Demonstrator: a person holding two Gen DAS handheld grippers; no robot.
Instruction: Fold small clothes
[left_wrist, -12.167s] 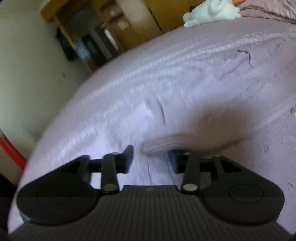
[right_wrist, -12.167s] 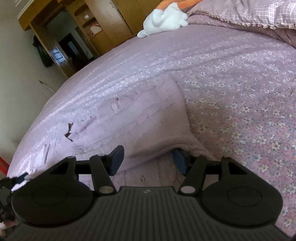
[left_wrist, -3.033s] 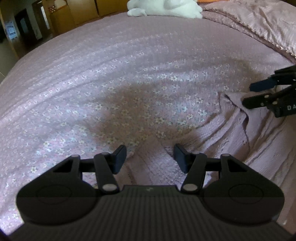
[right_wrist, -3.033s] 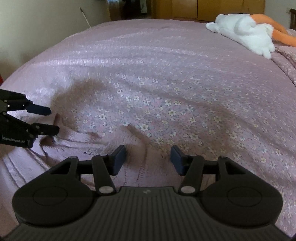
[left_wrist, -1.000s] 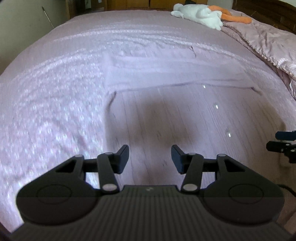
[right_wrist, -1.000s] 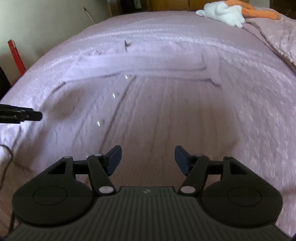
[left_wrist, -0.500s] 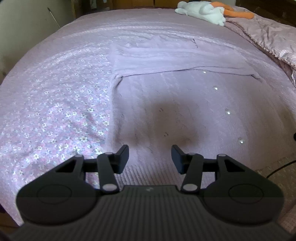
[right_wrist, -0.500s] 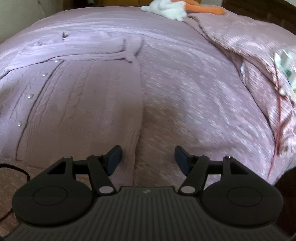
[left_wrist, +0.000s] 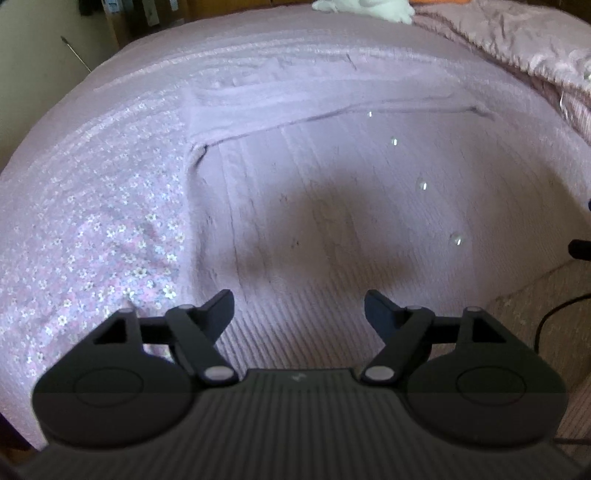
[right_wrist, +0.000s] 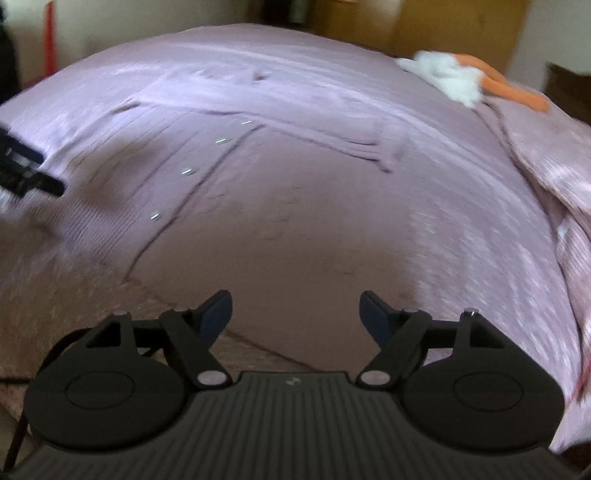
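Floral bedspread (left_wrist: 92, 229), lilac cardigan (left_wrist: 332, 206) spread flat, left claw (left_wrist: 299, 308) and right claw (right_wrist: 295, 308) both agape, empty

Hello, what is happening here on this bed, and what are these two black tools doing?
A person is folding a small pink knitted cardigan laid flat on the flowered bedspread, its sleeves folded across the top. The left tool and the right tool are both open and empty, above the cardigan's lower hem, holding nothing. A white stuffed toy lies at the far end of the bed.
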